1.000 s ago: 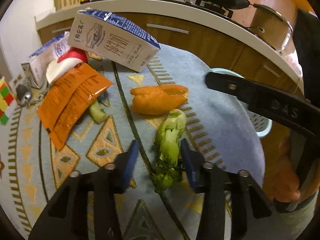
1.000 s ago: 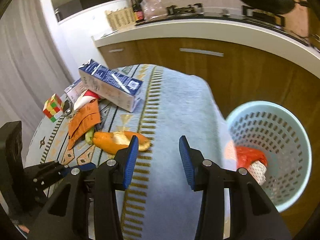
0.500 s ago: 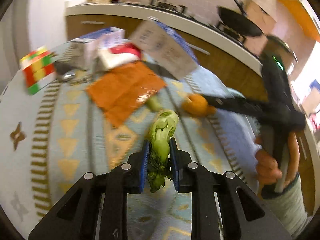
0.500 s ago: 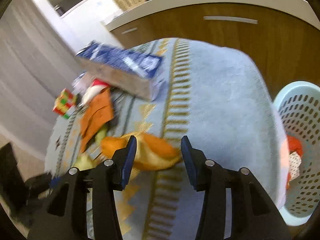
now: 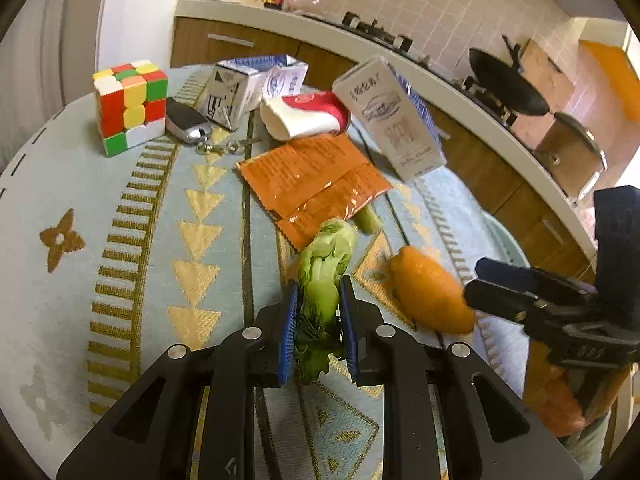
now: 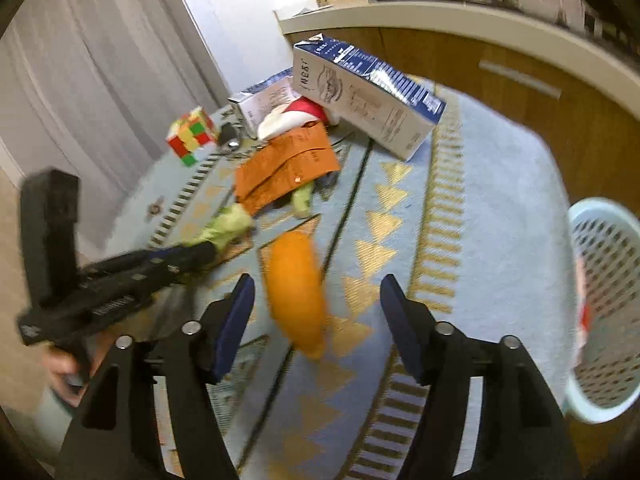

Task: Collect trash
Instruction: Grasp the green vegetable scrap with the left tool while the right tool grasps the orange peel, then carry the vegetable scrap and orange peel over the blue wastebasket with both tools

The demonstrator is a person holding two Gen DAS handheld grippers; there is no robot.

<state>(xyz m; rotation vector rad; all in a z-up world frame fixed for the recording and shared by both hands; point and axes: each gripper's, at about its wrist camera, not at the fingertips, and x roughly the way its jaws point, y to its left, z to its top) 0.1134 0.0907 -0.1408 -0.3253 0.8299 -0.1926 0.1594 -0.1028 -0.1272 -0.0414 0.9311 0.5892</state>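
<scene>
My left gripper (image 5: 319, 320) is shut on a green vegetable stalk (image 5: 324, 268), whose leafy end pokes forward over the patterned tablecloth (image 5: 140, 240). An orange peel (image 6: 298, 292) lies on the cloth between the wide jaws of my right gripper (image 6: 318, 308), which are opening and do not touch it. In the left wrist view the same orange peel (image 5: 430, 296) sits just right of the stalk, with the right gripper (image 5: 480, 284) beside it. A light blue basket (image 6: 600, 304) stands off the table's right edge.
Farther back lie an orange wrapper (image 5: 312, 180), a red and white paper cup (image 5: 304, 116), two milk cartons (image 5: 392, 116) (image 5: 248, 88), a colour cube (image 5: 130, 104) and a key fob (image 5: 186, 120). A small green scrap (image 6: 302, 200) lies by the wrapper. Kitchen counter (image 5: 360, 44) behind.
My left gripper closed on the green stalk and swung left with it. My right gripper moved from near the basket over to the orange peel and its jaws spread wider.
</scene>
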